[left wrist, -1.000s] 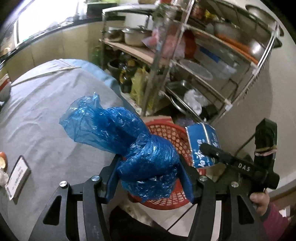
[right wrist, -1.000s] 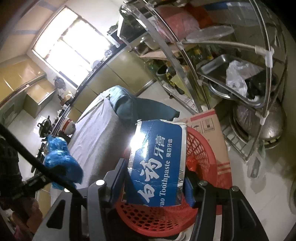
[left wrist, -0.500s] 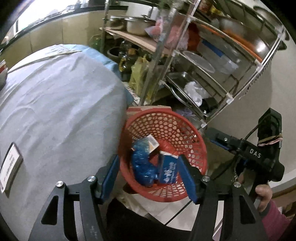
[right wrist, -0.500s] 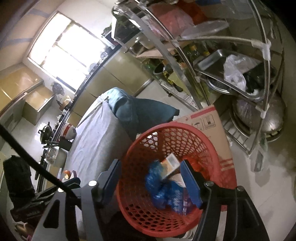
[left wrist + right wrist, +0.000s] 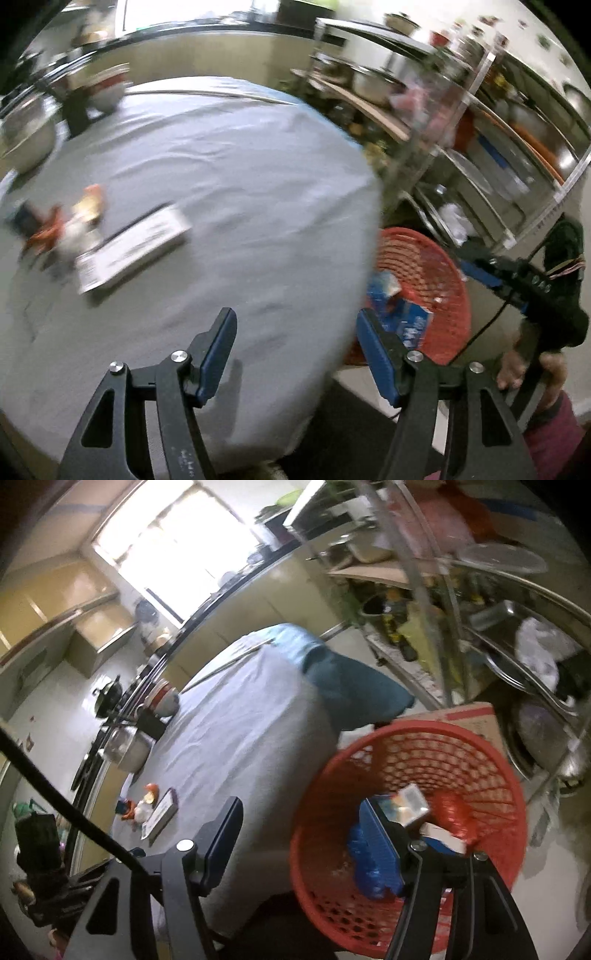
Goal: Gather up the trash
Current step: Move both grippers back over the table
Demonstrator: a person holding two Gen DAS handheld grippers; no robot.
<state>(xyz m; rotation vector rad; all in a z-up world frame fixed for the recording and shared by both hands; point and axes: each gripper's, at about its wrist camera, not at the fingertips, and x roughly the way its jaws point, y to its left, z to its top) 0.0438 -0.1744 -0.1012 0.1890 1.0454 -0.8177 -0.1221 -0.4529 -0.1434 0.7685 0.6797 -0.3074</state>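
Both grippers stood spread and empty: left gripper (image 5: 295,354) over the grey-clothed bench (image 5: 229,192), right gripper (image 5: 306,834) straddling the bench edge. One red basket (image 5: 491,775) sat on the floor just beside that edge, holding one blue bag (image 5: 360,864) and two cartons. One flat box (image 5: 133,247) lay on the bench beside a blurred cluster of scraps (image 5: 74,221).

A grey cloth (image 5: 229,192) covers the counter (image 5: 236,738). At the counter's far left edge stand a steel bowl (image 5: 26,142), a dark holder (image 5: 79,110) and a red-and-white bowl (image 5: 109,86). Beyond the counter's right edge rises a metal rack (image 5: 491,122) bearing pots (image 5: 373,83) and trays, with a white plastic bag (image 5: 539,651) on a lower shelf. A cardboard box (image 5: 476,720) sits on the floor beside the rack. A bright window (image 5: 166,550) lights the far wall.
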